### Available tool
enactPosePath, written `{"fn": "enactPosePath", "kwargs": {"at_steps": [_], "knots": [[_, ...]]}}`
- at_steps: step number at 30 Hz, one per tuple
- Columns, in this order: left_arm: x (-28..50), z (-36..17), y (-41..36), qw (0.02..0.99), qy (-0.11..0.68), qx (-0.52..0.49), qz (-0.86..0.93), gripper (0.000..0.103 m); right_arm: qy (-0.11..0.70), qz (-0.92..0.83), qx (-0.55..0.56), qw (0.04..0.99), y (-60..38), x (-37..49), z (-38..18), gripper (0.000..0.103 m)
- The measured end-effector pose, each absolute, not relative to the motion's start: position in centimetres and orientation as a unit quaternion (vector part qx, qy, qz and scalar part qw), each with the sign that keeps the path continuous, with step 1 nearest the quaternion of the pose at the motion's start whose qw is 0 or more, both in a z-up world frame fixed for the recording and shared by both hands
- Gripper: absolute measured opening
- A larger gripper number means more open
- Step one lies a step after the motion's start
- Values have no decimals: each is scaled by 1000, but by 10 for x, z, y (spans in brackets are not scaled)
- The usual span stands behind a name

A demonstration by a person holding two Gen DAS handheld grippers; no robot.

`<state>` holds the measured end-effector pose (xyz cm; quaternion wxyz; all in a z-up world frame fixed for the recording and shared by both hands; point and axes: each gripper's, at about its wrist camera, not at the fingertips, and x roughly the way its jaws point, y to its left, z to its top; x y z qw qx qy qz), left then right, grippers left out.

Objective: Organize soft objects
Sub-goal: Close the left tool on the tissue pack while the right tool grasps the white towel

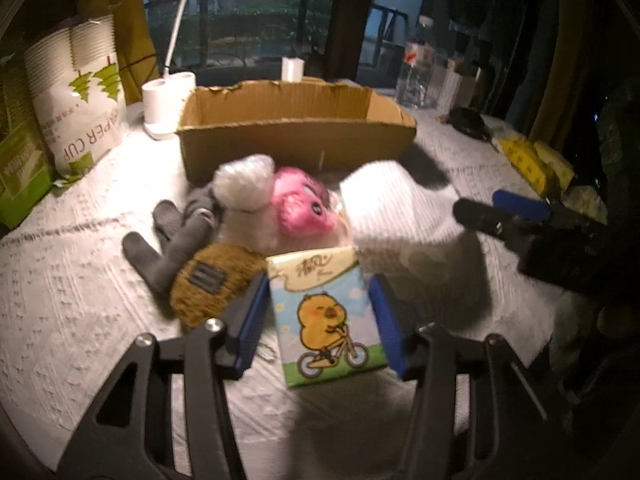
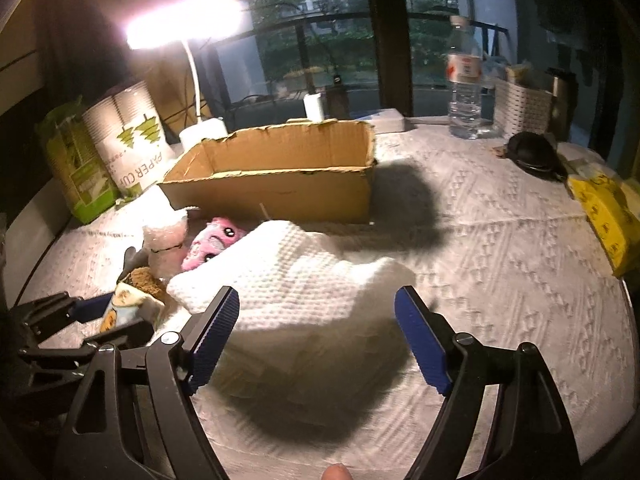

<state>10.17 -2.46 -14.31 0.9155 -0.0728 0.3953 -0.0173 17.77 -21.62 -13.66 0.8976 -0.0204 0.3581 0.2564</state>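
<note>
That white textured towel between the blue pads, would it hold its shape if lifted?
Probably not. The white waffle-textured towel lies slumped in soft folds, so it would likely droop from the right hand-held gripper. It looks light for its bulk, and its bumpy weave should give the pads grip, not slip.

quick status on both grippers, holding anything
Left gripper: shut on the tissue pack.
Right gripper: open, holding nothing, its jaws either side of the white towel.
</note>
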Motion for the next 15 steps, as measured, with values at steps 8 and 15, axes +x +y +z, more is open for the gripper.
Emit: {"fn": "enactPosePath", "kwargs": {"at_steps": [8,15], "knots": [[99,-131,-2,923,374,-84,-19,52,378,261,-37,888,-186,185,-144,83],[98,-128,9,926,366,-94,-17,52,403,270,-53,873,-172,187,-156,62]]}}
